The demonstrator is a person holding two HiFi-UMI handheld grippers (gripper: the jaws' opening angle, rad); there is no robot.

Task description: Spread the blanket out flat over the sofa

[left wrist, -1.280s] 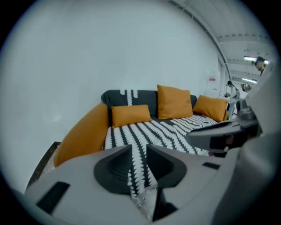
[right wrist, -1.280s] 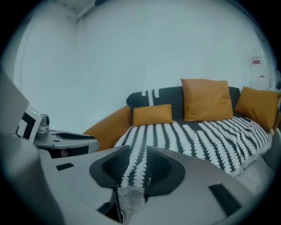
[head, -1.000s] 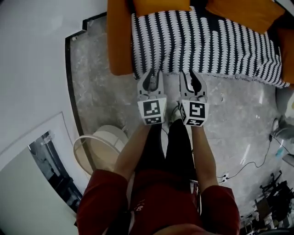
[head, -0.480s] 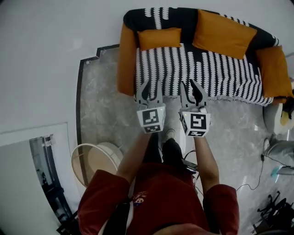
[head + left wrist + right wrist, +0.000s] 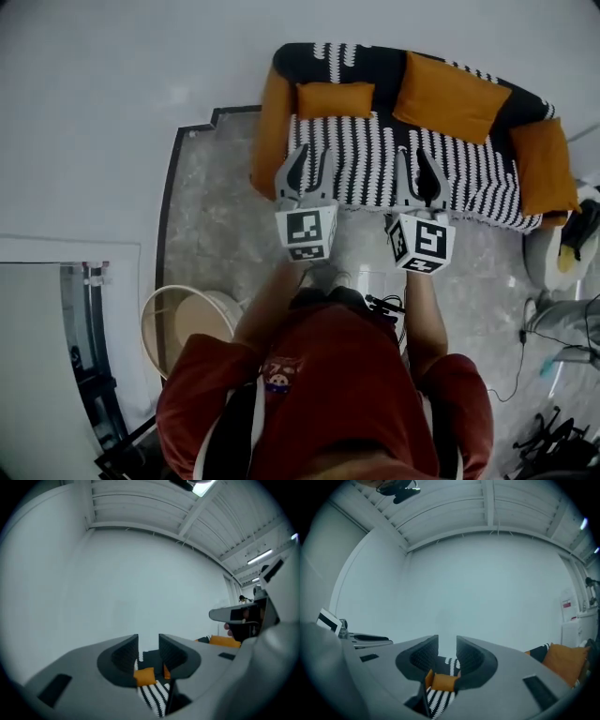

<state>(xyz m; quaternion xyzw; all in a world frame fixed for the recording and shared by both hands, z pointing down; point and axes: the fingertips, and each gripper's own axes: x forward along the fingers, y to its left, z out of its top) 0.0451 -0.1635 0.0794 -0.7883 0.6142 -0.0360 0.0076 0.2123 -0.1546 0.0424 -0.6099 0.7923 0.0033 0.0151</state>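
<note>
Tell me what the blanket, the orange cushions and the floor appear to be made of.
Blanket: soft woven or knitted cloth, matte. It drapes over the seat and back with no stiff folds, in black-and-white stripes.
Orange cushions: fabric covers, matte and plump with soft edges. The weave is too small to tell.
Floor: probably polished stone or stone-look tile, with grey mottled veining and a faint sheen.

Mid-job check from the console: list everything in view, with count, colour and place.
Sofa: one, orange, against the white wall.
Blanket: one, black-and-white patterned, spread over the sofa's seat and back.
Cushions: two, orange, on the blanket along the back.
Round stool: one, cream, on the floor to the person's left.
Floor: grey marble.
Left tongs: grey, jaws opening, nothing between them.
Right tongs: grey, open, empty.
</note>
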